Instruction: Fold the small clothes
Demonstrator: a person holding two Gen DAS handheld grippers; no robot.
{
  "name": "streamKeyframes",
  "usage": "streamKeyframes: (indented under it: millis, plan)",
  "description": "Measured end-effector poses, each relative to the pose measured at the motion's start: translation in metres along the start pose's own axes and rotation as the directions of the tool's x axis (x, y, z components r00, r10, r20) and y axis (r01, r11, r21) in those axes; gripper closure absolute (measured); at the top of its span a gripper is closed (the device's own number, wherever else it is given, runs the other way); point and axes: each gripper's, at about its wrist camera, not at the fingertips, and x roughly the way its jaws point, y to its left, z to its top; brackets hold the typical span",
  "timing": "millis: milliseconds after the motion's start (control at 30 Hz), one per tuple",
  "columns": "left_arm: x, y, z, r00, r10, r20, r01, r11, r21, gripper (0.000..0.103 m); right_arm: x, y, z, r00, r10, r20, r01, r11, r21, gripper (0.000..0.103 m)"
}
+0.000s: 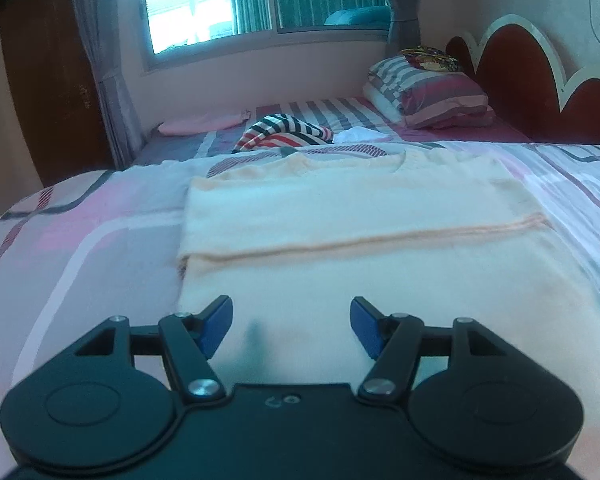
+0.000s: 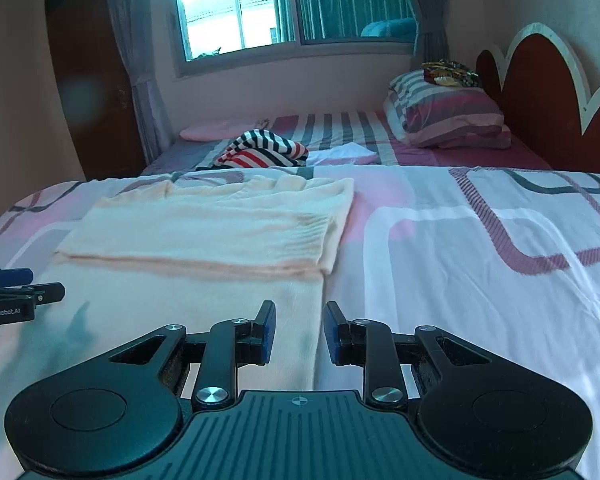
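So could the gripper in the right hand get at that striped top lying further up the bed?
Probably yes. The right gripper has its jaws apart and empty, and only the flat cream garment and bedspread lie before the striped top. It would need a long reach.

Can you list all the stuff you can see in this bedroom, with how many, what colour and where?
Cream knitted garment: one, cream-peach, spread flat on the bedcover in front of both grippers, a fold line across it.
Striped garment: one, red, white and dark stripes, crumpled on the bed beyond the cream one.
White cloth: one, white, beside the striped garment.
Striped pillow: one, pink, grey and white, by the headboard.
Pink flat pillow: one, pink, far side of the bed under the window.
Patterned bedcover: one, pink, white and grey.
Headboard: one, dark red with white edge.
Window: one, with grey curtains.
Left gripper: one, black with blue pads, open, empty.
Right gripper: one, black with blue pads, narrowly open, empty.
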Motion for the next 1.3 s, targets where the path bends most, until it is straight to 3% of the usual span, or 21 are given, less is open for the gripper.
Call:
streamKeyframes:
  millis: [267, 367, 400, 433, 467, 567, 700, 800, 967, 1067, 1133, 1233, 1300]
  plan:
    - [-0.065, 0.018, -0.043, 1.0, -0.011, -0.023, 0.011, 1.0, -0.012, 0.038, -0.066, 0.019, -0.029, 0.999, 0.038, -0.017, -0.037, 0.998, 0.06, 0.077]
    - [-0.086, 0.036, -0.074, 0.996, -0.034, -0.077, 0.03, 0.998, -0.05, 0.039, -0.088, 0.015, -0.047, 0.996, 0.065, -0.057, -0.059, 0.993, 0.101, 0.077]
    - [-0.093, 0.043, -0.086, 0.994, -0.042, -0.098, 0.036, 0.997, -0.065, 0.043, -0.094, 0.014, -0.054, 0.994, 0.076, -0.079, -0.068, 0.992, 0.106, 0.073]
    - [-0.099, 0.049, -0.095, 0.993, -0.046, -0.109, 0.037, 0.996, -0.081, 0.049, -0.098, 0.013, -0.06, 0.992, 0.084, -0.099, -0.073, 0.992, 0.105, 0.054]
    - [-0.106, 0.056, -0.104, 0.992, -0.051, -0.117, 0.039, 0.994, -0.102, 0.051, -0.105, 0.014, -0.07, 0.989, 0.086, -0.12, -0.074, 0.992, 0.098, 0.046]
    - [-0.124, 0.074, -0.128, 0.987, -0.069, -0.147, 0.046, 0.987, -0.154, 0.051, -0.124, 0.015, -0.096, 0.987, 0.1, -0.127, -0.089, 0.992, 0.088, 0.045]
    - [-0.138, 0.087, -0.144, 0.977, -0.149, -0.155, 0.114, 0.971, -0.212, 0.052, -0.144, 0.008, -0.125, 0.982, 0.112, -0.149, -0.089, 0.984, 0.153, 0.045]
    - [-0.138, 0.096, -0.147, 0.96, -0.235, -0.148, 0.186, 0.939, -0.289, 0.053, -0.149, 0.001, -0.139, 0.976, 0.142, -0.166, -0.102, 0.968, 0.229, 0.048]
    - [-0.131, 0.107, -0.156, 0.922, -0.366, -0.128, 0.285, 0.863, -0.418, 0.062, -0.151, -0.015, -0.152, 0.955, 0.258, -0.149, -0.183, 0.902, 0.39, 0.052]
    - [-0.123, 0.107, -0.158, 0.911, -0.397, -0.11, 0.313, 0.841, -0.442, 0.062, -0.152, -0.01, -0.154, 0.941, 0.3, -0.159, -0.217, 0.891, 0.398, 0.064]
    - [-0.114, 0.109, -0.154, 0.906, -0.412, -0.095, 0.332, 0.831, -0.446, 0.069, -0.151, -0.01, -0.154, 0.939, 0.308, -0.156, -0.224, 0.887, 0.405, 0.074]
    - [-0.096, 0.116, -0.151, 0.889, -0.452, -0.074, 0.354, 0.781, -0.515, 0.073, -0.143, -0.014, -0.153, 0.924, 0.356, -0.143, -0.258, 0.852, 0.456, 0.078]
    - [-0.089, 0.117, -0.149, 0.882, -0.466, -0.07, 0.361, 0.765, -0.533, 0.074, -0.135, -0.015, -0.152, 0.908, 0.391, -0.148, -0.284, 0.837, 0.468, 0.078]
